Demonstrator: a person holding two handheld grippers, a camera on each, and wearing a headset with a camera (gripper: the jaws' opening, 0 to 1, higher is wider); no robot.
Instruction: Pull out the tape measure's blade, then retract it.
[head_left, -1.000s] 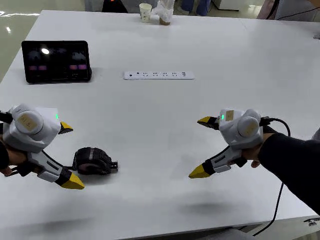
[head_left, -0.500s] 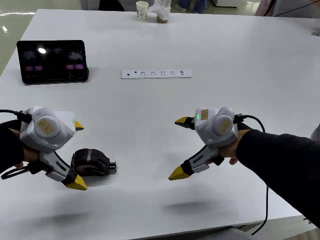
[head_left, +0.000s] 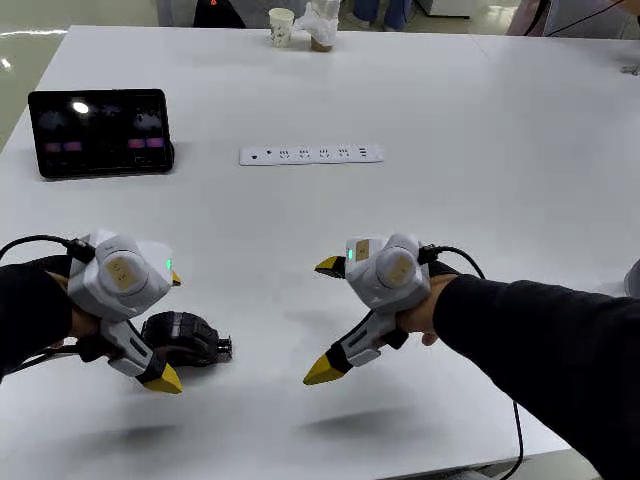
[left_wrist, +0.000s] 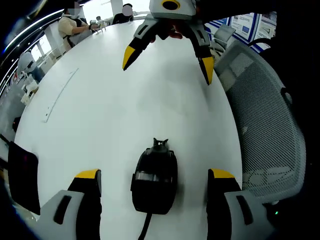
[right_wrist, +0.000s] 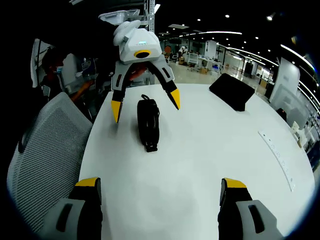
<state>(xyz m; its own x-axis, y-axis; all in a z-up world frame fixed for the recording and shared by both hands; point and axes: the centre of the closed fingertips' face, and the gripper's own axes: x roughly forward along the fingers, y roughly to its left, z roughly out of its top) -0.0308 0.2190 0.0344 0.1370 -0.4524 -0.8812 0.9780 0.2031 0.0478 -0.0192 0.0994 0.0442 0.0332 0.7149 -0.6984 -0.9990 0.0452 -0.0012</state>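
Now the tape measure (head_left: 190, 337) is lying on the white table (head_left: 450, 150) at about 8 o'clock in the head view. Its case is black, rounded and looking a little rubbery, and a small hook (left_wrist: 160, 144) is sitting at its front end, pointing toward 3 o'clock. A dark strap is trailing from the back of it.

The left gripper (head_left: 169, 329) is standing wide, with one yellow-tipped jaw on each side of the case; in the left gripper view a gap is showing on both sides, so the jaws are not touching it. The right gripper (head_left: 322, 318) is hovering over bare table at 3 o'clock from the tape measure, well apart from it, and its jaws are also spread wide and holding nothing. Both bodies are smooth white plastic.

The tabletop is looking smooth and slightly glossy. A dark tablet (head_left: 100, 132) is standing at 10 o'clock, a flat white power strip (head_left: 311, 154) is lying at 12 o'clock, and a paper cup (head_left: 282, 25) is sitting at the far edge. A grey mesh chair (left_wrist: 265, 115) is standing beside the table.
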